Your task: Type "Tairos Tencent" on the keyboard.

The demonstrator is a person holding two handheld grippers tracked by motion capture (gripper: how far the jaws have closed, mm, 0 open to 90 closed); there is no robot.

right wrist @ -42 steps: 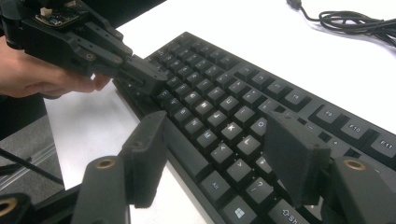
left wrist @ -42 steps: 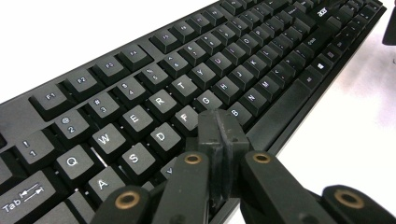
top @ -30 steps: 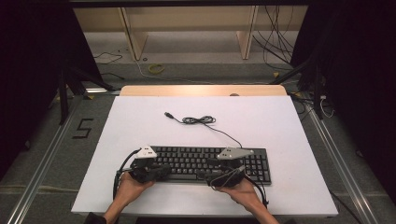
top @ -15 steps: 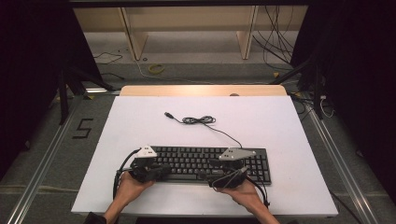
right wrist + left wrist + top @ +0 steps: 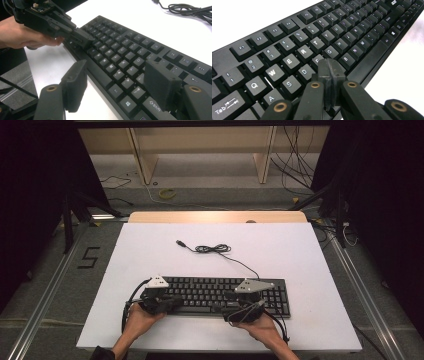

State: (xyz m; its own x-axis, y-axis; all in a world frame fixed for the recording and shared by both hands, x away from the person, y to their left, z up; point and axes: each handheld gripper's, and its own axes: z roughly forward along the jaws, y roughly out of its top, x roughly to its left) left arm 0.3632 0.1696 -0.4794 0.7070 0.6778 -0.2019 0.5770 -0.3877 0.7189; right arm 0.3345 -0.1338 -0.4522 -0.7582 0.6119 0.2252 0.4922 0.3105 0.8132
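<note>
Keyboard [image 5: 220,295] lies at the table's [image 5: 150,245] near edge; my left gripper [image 5: 330,72], jaws pressed together, rests over its F key, my right gripper [image 5: 117,85] spread wide above the front edge, its cable [image 5: 215,249] coiled beyond.

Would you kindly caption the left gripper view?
Left gripper, jaws shut, poised over the black keyboard near the F key.

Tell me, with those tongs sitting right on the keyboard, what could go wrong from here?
The left tongs are shut, their tip over the F and V keys of the keyboard; pressing down could hit several keys together. The right tongs are open across the keyboard's near edge, so closing might pinch the frame and lift or slide it. The keyboard's cable lies loosely coiled and could drag.
</note>
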